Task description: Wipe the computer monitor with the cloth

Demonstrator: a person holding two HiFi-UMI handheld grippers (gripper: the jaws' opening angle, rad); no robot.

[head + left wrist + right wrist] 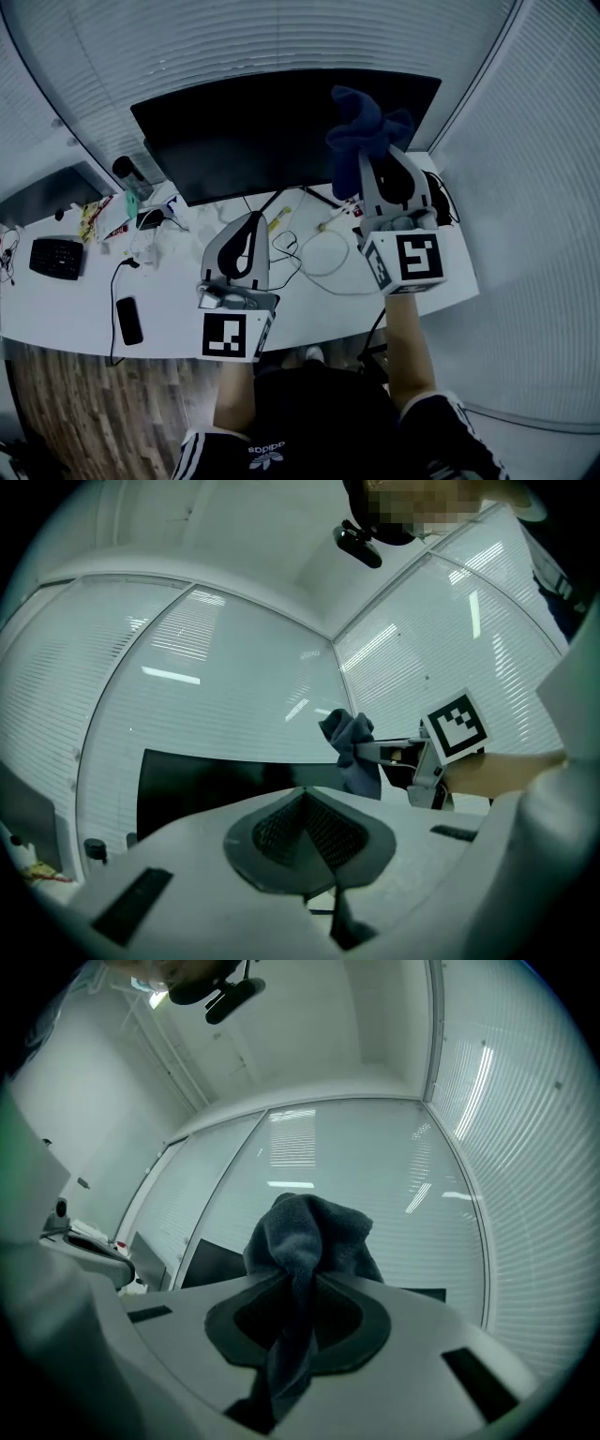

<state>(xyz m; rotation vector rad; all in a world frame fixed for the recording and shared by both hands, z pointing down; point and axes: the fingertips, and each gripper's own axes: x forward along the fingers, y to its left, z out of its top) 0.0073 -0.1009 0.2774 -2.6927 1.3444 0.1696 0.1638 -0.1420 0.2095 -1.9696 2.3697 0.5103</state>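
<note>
The black monitor point(253, 131) stands at the back of the white desk point(169, 300), its screen dark. A dark blue cloth point(361, 127) is bunched up in front of the screen's upper right part, with my right gripper point(380, 161) shut on it. In the right gripper view the cloth point(305, 1237) is pinched between the jaws and hangs down from my right gripper point(298, 1288). My left gripper point(251, 219) hovers lower, over the desk below the monitor's middle. In its own view the left gripper point(305, 803) is shut with nothing in it, and the cloth point(352, 752) shows to the right.
A keyboard point(56, 258), a phone point(129, 321), a second screen point(47, 192) and small clutter point(141, 220) lie on the left of the desk. Loose cables point(319, 253) run under the monitor. Blinds point(234, 47) close off the back and right.
</note>
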